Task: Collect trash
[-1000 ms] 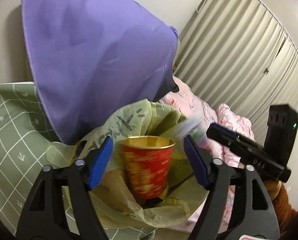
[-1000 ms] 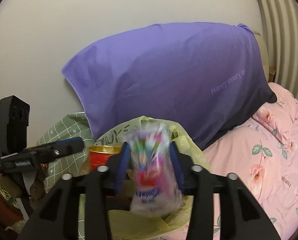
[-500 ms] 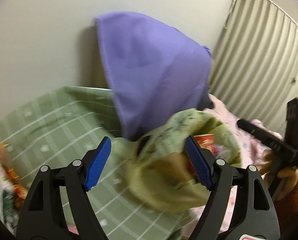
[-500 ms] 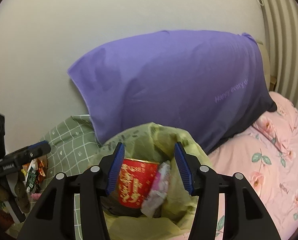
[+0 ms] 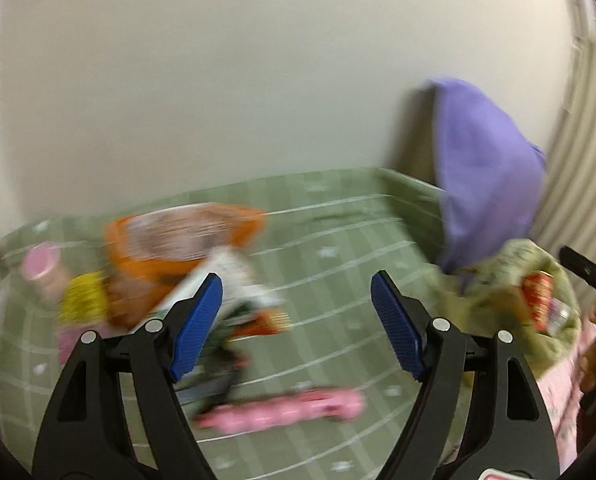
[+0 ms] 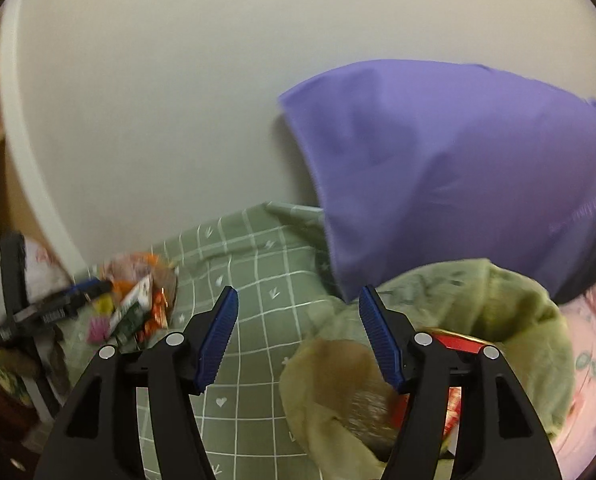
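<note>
1. Left gripper: has swung off the bag toward the wrapper pile; jaws apart, nothing between.
2. Right gripper: jaws just opened, empty; the packet it carried a second ago is gone from them.
3. Red cup sits in the bag, which now lies right of the jaws.
4. Pile blurred, on green checked sheet.
5. Purple pillow against wall; pink bedding at right.

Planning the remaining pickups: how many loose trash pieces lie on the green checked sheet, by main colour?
Orange bag: 1
Pink: 2, capped container, long wrapper
Yellow piece: 1
White-green packet: 1
Total: 5 told apart; blur may hide more.
</note>
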{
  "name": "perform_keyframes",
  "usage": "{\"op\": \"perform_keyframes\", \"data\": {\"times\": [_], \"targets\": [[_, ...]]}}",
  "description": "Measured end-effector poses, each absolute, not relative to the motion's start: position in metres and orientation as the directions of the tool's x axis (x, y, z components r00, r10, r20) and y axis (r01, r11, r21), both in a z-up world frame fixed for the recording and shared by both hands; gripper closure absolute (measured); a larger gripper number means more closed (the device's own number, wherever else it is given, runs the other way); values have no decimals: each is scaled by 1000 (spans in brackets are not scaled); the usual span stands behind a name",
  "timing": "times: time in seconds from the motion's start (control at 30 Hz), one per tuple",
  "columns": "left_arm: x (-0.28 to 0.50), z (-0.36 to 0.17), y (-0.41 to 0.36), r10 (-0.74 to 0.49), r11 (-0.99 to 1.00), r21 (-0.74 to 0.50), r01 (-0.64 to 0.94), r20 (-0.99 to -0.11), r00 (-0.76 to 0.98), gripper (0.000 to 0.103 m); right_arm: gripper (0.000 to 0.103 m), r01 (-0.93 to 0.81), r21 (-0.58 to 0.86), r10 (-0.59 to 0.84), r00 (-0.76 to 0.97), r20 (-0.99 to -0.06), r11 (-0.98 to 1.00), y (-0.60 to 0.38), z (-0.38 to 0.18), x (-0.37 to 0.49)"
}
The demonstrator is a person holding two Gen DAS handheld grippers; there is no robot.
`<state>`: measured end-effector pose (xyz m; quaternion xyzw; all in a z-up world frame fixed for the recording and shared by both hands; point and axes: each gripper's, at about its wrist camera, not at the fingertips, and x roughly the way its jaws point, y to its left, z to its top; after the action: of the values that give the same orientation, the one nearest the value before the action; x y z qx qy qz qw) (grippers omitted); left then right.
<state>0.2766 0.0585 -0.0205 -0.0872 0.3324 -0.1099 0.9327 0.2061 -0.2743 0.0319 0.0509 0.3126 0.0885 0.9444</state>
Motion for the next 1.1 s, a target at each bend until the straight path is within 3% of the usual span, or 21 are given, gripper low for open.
{"op": "perform_keyframes", "data": {"times": [0.2, 0.4, 0.7, 0.93, 1.1], "targets": [[273, -49, 146, -111, 970, -235, -52, -629, 770, 30, 43, -241, 121, 266, 770, -581, 963, -232, 27, 216], [282, -70, 187, -92, 968, -236, -82, -643, 760, 30, 43, -271, 117, 284, 733, -618, 955, -204, 12, 226], [296, -117, 220, -35, 940, -254, -230, -739, 673, 30, 44, -348, 77, 307, 677, -669, 935, -151, -13, 249], [329, -138, 229, -45, 938, -238, -252, -804, 593, 31, 44, -392, 93, 338, 622, -706, 915, -134, -28, 259], [331, -144, 224, -57, 948, -223, -227, -822, 567, 61, 43, -425, 78, 344, 596, -726, 902, -127, -36, 260]]}}
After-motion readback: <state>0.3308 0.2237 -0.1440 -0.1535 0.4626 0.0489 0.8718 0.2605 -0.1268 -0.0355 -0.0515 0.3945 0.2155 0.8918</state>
